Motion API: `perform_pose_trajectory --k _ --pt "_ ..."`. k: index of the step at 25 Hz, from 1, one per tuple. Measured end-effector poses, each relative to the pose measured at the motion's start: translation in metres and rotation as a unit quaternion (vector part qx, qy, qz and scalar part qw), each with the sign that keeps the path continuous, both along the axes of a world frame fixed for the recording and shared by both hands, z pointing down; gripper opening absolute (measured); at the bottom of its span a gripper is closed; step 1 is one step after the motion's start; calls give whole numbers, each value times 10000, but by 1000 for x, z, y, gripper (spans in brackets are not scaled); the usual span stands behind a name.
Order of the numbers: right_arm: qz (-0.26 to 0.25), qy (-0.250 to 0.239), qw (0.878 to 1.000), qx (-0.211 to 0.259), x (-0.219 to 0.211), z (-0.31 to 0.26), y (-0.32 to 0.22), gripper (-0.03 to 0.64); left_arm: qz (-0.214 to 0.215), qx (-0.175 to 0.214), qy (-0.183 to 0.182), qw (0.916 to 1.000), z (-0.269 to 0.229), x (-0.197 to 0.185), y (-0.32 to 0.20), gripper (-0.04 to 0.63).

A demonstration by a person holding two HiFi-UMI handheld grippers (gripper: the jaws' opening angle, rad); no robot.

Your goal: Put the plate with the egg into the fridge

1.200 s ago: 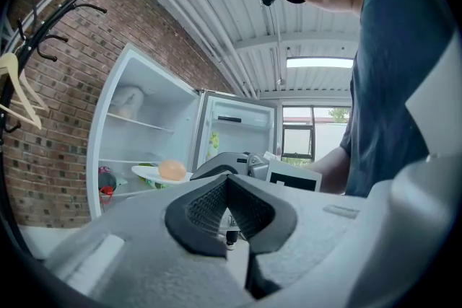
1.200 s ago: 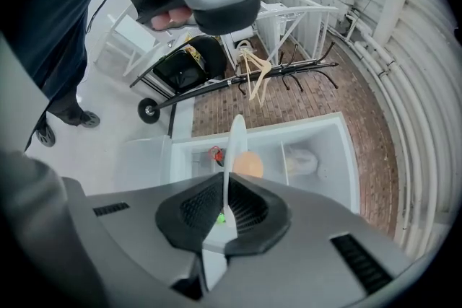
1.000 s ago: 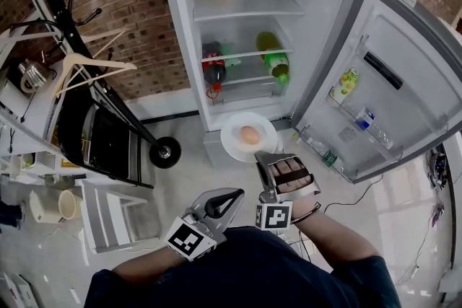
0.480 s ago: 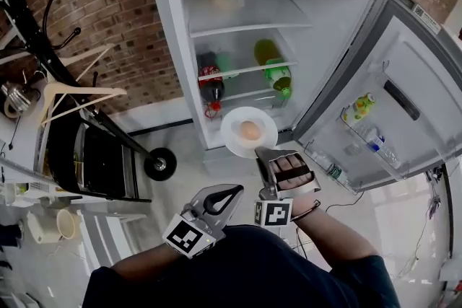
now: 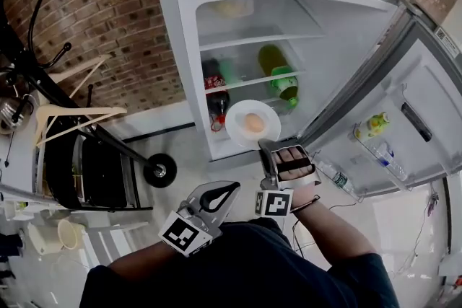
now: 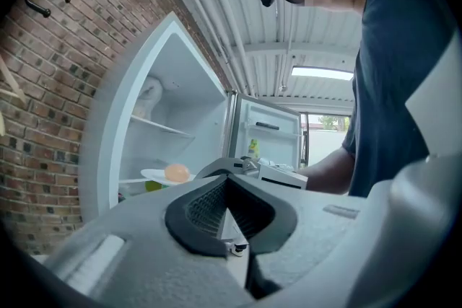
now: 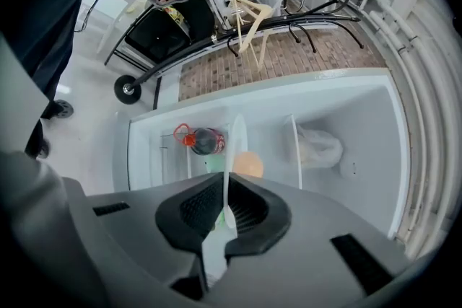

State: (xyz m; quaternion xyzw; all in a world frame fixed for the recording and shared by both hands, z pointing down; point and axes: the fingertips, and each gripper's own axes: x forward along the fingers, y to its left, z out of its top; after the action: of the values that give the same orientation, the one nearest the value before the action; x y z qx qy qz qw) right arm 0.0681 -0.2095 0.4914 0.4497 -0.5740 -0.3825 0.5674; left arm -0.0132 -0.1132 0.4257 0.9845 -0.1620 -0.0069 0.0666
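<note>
The fridge door (image 5: 422,76) runs off the head view's right edge. The top-shelf bag (image 5: 231,9) is a pale blur (contents unclear). The plate's (image 7: 234,144) near rim vanishes between the right gripper's (image 7: 225,191) jaws.

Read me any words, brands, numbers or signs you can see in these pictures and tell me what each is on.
No text can be read.
Dark bottle, red label: too blurred.
Green bottle, label: too blurred.
Yellow-green bottle in the fridge door: too small.
Sticker on that door's top edge: too small.
Cubes on left gripper and right gripper: square marker patterns, no letters.
</note>
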Motion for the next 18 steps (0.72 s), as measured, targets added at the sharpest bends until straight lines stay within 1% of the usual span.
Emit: perform_pose_trajectory --k 4,11,18 --pt "-62 40 10000 37 10 1 -28 20 -164 38 -31 9999 -3 5 -19 -3" --pt "-129 27 9999 -56 33 8 -75 20 -534 68 -37 9985 -11 20 -48 -3" --pt "-128 101 9997 -157 49 18 -118 20 -818 131 -27 9966 -12 23 -63 -3"
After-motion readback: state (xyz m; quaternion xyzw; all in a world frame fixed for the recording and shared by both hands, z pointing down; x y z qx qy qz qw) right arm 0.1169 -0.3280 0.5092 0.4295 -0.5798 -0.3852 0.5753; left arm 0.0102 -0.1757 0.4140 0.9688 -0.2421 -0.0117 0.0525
